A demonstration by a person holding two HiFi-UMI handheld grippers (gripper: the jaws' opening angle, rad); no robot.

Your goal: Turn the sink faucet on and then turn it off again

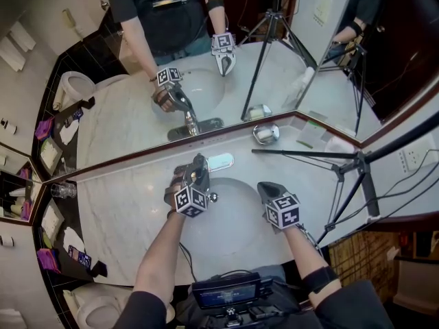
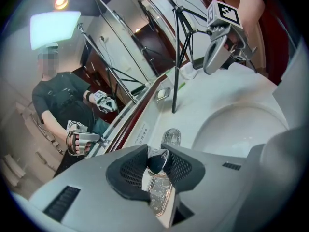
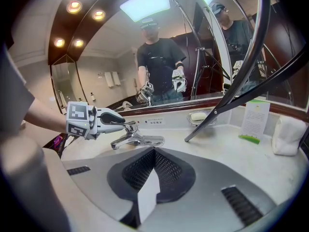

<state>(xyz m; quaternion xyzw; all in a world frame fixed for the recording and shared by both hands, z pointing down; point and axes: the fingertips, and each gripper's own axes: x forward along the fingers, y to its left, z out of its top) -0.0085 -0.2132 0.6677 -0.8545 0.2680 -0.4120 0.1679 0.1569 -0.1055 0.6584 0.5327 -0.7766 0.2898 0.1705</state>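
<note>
The chrome faucet (image 1: 214, 162) stands at the back rim of the white sink (image 1: 233, 228). My left gripper (image 1: 198, 175) is shut on the faucet's lever handle (image 2: 157, 161); its two pads press on the handle's sides, above the chrome base (image 2: 159, 195). In the right gripper view the left gripper (image 3: 119, 119) reaches the handle from the left, and the spout (image 3: 145, 140) points right. My right gripper (image 1: 269, 188) hangs over the right side of the basin, shut, with nothing in it (image 3: 154, 152). It also shows in the left gripper view as the right gripper (image 2: 213, 62).
A black tripod (image 1: 346, 162) stands on the marble counter to the right, one leg (image 3: 227, 103) crossing near a soap dish (image 1: 265, 133). A card (image 3: 254, 120) and a white cloth (image 3: 288, 135) sit at the far right. A glass (image 1: 62, 190) stands left. The mirror runs behind.
</note>
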